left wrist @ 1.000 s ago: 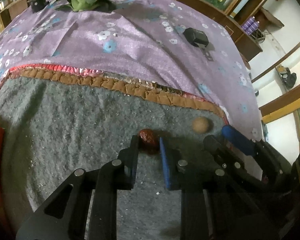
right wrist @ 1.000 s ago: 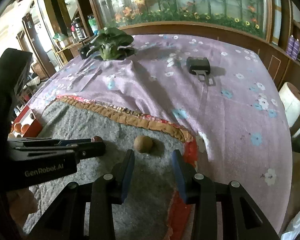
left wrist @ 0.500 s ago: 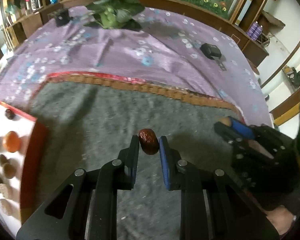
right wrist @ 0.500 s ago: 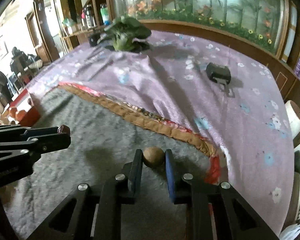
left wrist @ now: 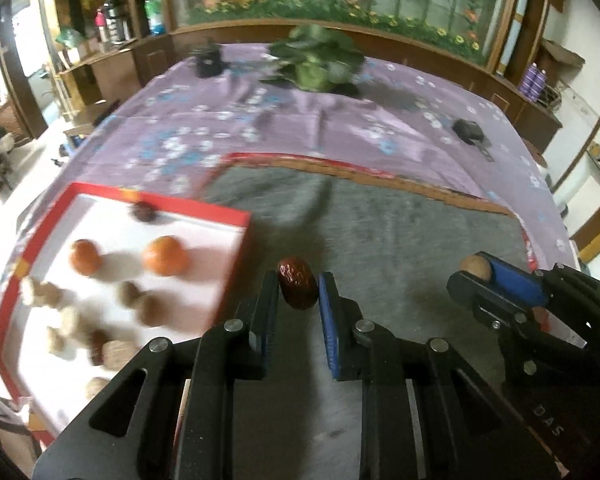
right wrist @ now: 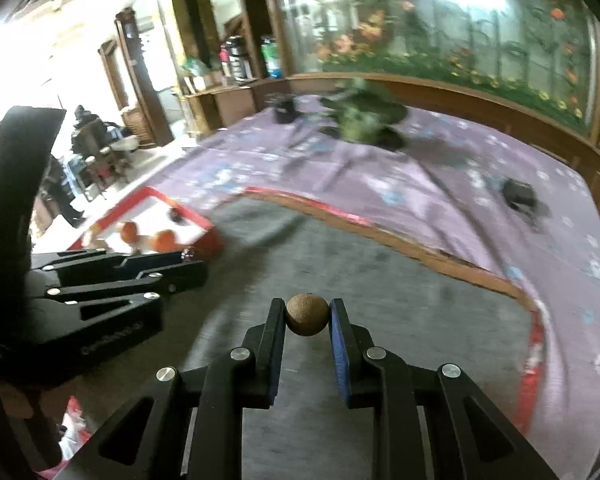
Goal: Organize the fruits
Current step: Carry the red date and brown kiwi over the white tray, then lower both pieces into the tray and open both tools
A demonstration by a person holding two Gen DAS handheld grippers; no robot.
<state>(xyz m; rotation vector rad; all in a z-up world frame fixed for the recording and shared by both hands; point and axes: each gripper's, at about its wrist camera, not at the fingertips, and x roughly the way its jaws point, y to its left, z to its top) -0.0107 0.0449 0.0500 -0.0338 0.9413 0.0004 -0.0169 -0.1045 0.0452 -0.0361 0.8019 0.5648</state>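
The left tongs [left wrist: 299, 290] are clamped on a dark red date [left wrist: 297, 287]. The right tongs [right wrist: 307, 316] are clamped on a round brown fruit [right wrist: 307, 315]. Both fruits are held up over a grey mat [left wrist: 400, 232] on the table. From the left tongs, a red box [left wrist: 236, 256] with a white inside sits at 9 o'clock, holding two oranges [left wrist: 165, 255] and small brown fruits. A purple flowered cloth [left wrist: 228, 120] lies at 12 o'clock, with a leafy green plant [left wrist: 320, 64] on it.

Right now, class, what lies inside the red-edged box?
Inside the red-edged box: two oranges, a dark fruit near the far wall and several blurred brown pieces. The left gripper hides its near corner.
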